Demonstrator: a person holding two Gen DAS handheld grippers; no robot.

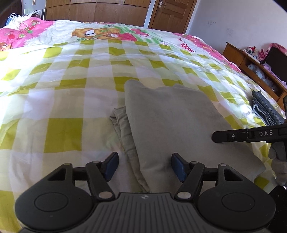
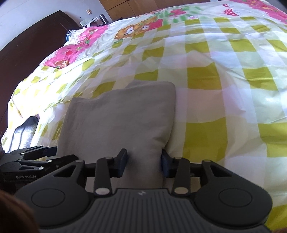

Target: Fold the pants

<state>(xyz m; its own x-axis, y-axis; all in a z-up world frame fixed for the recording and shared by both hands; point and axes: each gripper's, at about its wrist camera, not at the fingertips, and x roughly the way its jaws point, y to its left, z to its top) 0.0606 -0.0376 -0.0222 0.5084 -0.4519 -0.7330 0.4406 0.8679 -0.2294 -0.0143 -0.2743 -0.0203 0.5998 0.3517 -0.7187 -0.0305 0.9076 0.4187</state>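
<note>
Grey-beige pants [image 1: 170,121] lie folded into a thick rectangle on the green-checked bed cover [image 1: 62,100]. In the left wrist view my left gripper [image 1: 145,166] is open wide. It straddles the near left edge of the stack, and its blue pads [image 1: 112,166] stand clear of the cloth. In the right wrist view the pants [image 2: 116,116] reach down between the pads of my right gripper [image 2: 144,164] at their near right corner. The cloth fills the gap and shows no pinch. The right gripper's finger [image 1: 247,134] juts in over the pants from the right. The left gripper [image 2: 53,154] shows at the left.
A folded dark grey cloth stack [image 1: 265,111] sits near the bed's right edge, beside a wooden bedside shelf [image 1: 251,61]. Pink pillows [image 1: 16,34] lie at the far left. A dark headboard [image 2: 26,44] and a wooden wardrobe [image 1: 96,10] stand behind the bed.
</note>
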